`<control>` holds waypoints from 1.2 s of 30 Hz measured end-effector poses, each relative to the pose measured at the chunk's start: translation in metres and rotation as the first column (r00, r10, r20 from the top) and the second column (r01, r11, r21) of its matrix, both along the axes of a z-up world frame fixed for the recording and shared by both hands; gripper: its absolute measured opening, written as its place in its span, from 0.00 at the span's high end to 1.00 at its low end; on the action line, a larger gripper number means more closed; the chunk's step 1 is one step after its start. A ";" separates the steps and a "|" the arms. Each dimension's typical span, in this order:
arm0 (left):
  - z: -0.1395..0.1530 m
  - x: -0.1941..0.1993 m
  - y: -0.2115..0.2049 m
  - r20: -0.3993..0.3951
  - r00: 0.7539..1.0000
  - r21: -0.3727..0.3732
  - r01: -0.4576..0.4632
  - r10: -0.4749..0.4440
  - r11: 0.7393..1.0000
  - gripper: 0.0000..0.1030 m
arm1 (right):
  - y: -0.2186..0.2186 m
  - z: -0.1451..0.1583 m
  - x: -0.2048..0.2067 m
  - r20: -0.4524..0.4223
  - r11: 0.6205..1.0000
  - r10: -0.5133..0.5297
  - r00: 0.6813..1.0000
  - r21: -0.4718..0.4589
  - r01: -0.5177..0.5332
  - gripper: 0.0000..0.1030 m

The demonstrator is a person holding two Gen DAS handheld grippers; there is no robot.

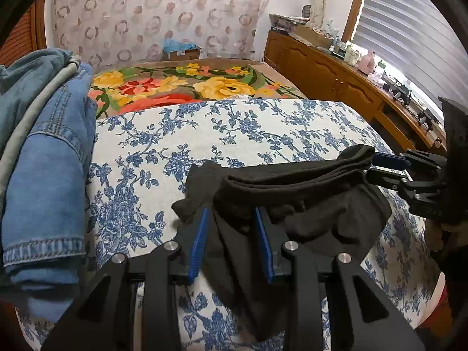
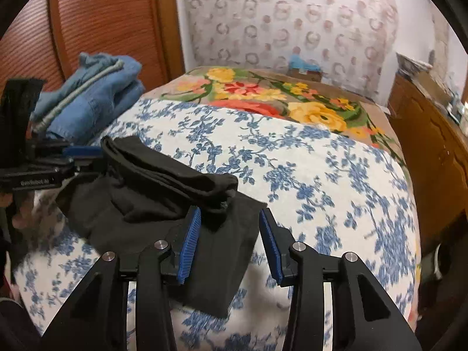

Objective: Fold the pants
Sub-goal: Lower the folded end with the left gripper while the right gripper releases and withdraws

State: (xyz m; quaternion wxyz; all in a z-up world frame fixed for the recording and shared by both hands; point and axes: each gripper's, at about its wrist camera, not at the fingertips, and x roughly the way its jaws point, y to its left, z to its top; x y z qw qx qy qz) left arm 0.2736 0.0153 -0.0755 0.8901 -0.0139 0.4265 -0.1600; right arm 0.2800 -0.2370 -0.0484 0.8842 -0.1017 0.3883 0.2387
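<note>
Black pants (image 1: 298, 201) lie partly folded on the blue-flowered bedspread (image 1: 181, 146). My left gripper (image 1: 234, 213) has its blue pads either side of the pants' near corner, with cloth between them and a gap showing. In the right wrist view the pants (image 2: 163, 204) lie at the lower left. My right gripper (image 2: 229, 216) is open, its pads standing wide over the pants' right edge. The right gripper also shows in the left wrist view (image 1: 377, 166), at the pants' far end. The left gripper shows in the right wrist view (image 2: 90, 158), its pads against the folded roll.
A stack of folded blue jeans (image 1: 44, 152) sits at the left of the bed, also in the right wrist view (image 2: 96, 99). A flowered blanket (image 1: 181, 87) covers the far half. A wooden dresser (image 1: 351, 79) with clutter stands along the right. A cardboard box (image 1: 182, 52) stands behind the bed.
</note>
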 end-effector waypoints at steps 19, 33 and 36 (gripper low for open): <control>-0.016 0.008 0.000 -0.025 1.000 0.016 -0.003 0.004 1.000 0.69 | 0.000 -0.009 0.042 -0.005 0.999 -0.034 0.999 -0.007 0.034 1.00; -0.015 0.010 -0.003 0.011 1.000 0.033 0.016 -0.016 0.999 0.64 | -0.017 -0.003 0.001 -0.061 0.997 -0.037 0.997 0.064 0.041 0.82; -0.012 0.015 -0.004 0.011 1.000 0.033 0.024 -0.025 0.999 0.64 | -0.017 -0.010 -0.007 -0.079 0.997 -0.038 0.996 0.059 0.043 0.80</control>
